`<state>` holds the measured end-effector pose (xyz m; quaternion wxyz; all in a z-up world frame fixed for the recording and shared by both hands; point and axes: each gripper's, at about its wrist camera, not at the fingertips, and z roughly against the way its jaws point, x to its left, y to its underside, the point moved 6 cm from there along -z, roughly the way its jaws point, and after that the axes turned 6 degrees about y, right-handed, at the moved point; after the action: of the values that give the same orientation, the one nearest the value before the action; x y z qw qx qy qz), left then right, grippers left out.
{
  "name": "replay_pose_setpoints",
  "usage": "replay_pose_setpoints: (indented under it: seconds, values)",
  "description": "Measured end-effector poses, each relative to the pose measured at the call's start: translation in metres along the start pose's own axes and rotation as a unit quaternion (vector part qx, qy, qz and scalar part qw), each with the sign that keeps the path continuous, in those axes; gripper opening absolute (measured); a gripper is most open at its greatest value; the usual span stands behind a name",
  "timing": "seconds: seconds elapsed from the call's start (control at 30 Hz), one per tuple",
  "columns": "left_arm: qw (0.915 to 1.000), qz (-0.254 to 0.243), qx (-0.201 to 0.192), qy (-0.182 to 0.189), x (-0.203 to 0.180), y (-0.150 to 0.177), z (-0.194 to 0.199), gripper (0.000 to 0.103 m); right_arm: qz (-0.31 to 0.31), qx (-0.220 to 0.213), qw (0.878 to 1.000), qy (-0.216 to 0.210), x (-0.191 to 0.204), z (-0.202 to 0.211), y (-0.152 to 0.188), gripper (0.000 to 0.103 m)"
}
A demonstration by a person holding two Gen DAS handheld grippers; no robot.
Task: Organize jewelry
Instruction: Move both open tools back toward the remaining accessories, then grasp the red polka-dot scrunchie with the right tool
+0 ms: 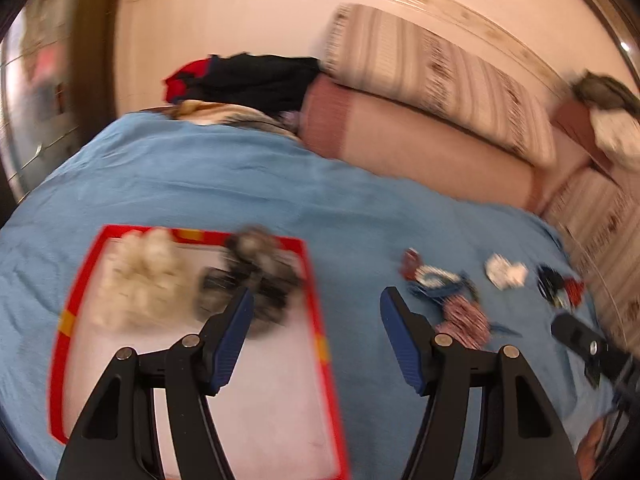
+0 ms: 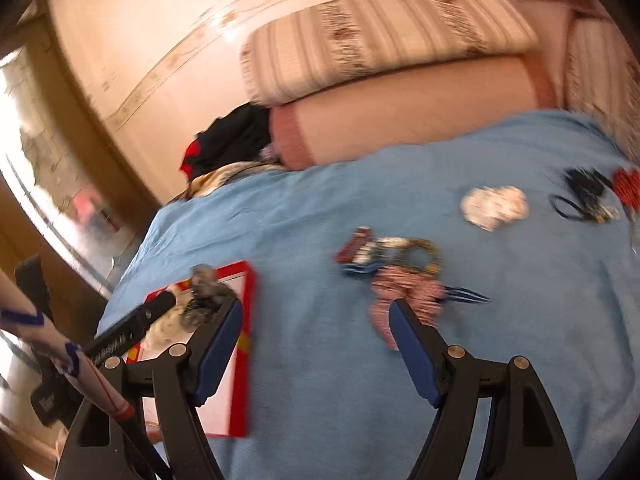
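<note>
A blue bedspread point(image 1: 248, 184) is seen covering the bed, and every place below is given from the red-rimmed tray point(image 1: 316, 300) lying on it. A broad bare strip of bedspread is left between the tray's right edge and the loose jewellery. Beyond the tray's far edge open cloth runs up to a long pink bolster point(image 1: 420, 152), with a striped pillow point(image 1: 432, 68) stacked on it and dark clothing point(image 1: 256, 80) bunched at the bolster's left end. From the right wrist view the tray is seen close to the bed's left edge, and a wooden door frame point(image 2: 92, 120) is seen past that edge.

Inside the tray, a pale heap of white beads point(image 1: 140, 280) is seen in the far left part and a dark grey heap of beads point(image 1: 256, 276) just right of it; the near part of the white floor is bare. Blur hides what the pieces are.

To the right of the tray, a mixed bundle of red, blue and white pieces point(image 1: 444, 292) lies nearest; farther right a small white cluster point(image 1: 506, 272) is seen, then a dark and red cluster point(image 1: 558, 286) near the bed's right edge.

The left gripper point(image 1: 318, 308) is held over the tray's right rim, its jaws spread with nothing between them. The right gripper point(image 2: 316, 316) is held right of the tray, jaws spread wide and empty, the mixed bundle just beyond its right finger.
</note>
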<state>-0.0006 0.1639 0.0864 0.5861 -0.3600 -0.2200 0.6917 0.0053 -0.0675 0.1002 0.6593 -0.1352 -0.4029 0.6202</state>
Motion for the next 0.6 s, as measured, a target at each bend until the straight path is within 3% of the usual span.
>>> replay_pose_setpoints:
  seconds: [0.37,0.6]
  values:
    - [0.9930,-0.090,0.059,0.049,-0.112,0.052,-0.038,0.072,-0.071,-0.003,0.995,0.070,-0.142,0.009,0.002,0.080]
    - [0.9855,-0.121,0.100,0.065,-0.135,0.071,-0.088,0.072,-0.112,-0.003,0.987,0.111,-0.217,0.010,-0.003,0.080]
